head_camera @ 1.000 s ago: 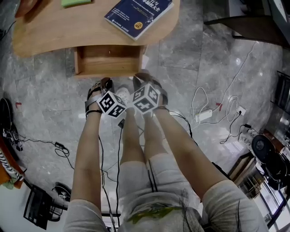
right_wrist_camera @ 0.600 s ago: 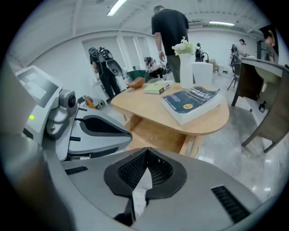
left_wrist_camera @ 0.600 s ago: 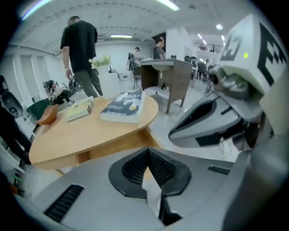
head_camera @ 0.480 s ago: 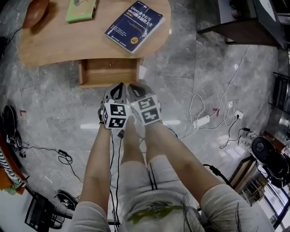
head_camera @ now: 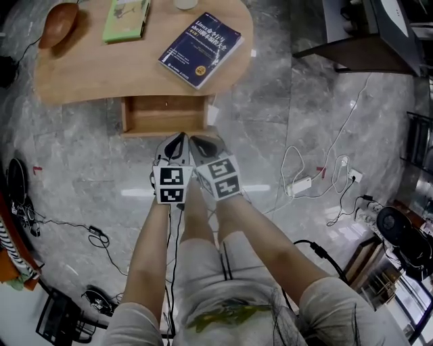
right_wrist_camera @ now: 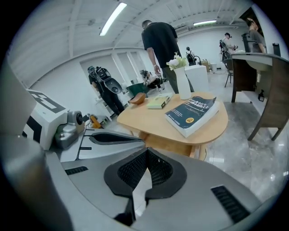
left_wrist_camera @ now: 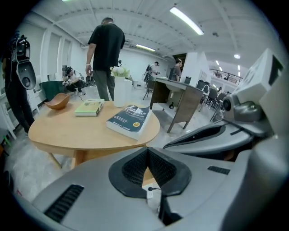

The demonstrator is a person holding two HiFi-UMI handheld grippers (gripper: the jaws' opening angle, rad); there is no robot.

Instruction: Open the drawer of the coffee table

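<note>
The wooden coffee table (head_camera: 101, 71) stands at the top of the head view, and its drawer (head_camera: 164, 115) is pulled out, showing a bare wooden inside. On the tabletop lie a blue book (head_camera: 200, 48), a green book (head_camera: 126, 17) and a brown bowl (head_camera: 57, 15). My left gripper (head_camera: 177, 140) and right gripper (head_camera: 203, 142) hover side by side just in front of the drawer, touching nothing. Both are shut with nothing between the pads. From the left gripper (left_wrist_camera: 147, 151) the table (left_wrist_camera: 86, 135) lies ahead and below; from the right gripper (right_wrist_camera: 146, 153) the blue book (right_wrist_camera: 192, 115) shows.
Cables and a white power strip (head_camera: 302, 184) lie on the grey marble floor at the right. Dark furniture (head_camera: 365, 34) stands at the top right. A white vase (left_wrist_camera: 121, 90) sits on the table, and a person in black (left_wrist_camera: 106, 58) stands behind it.
Both grippers have lifted away from the drawer front, rolled upright and drawn together, their jaws closing fully. The drawer stays pulled out.
</note>
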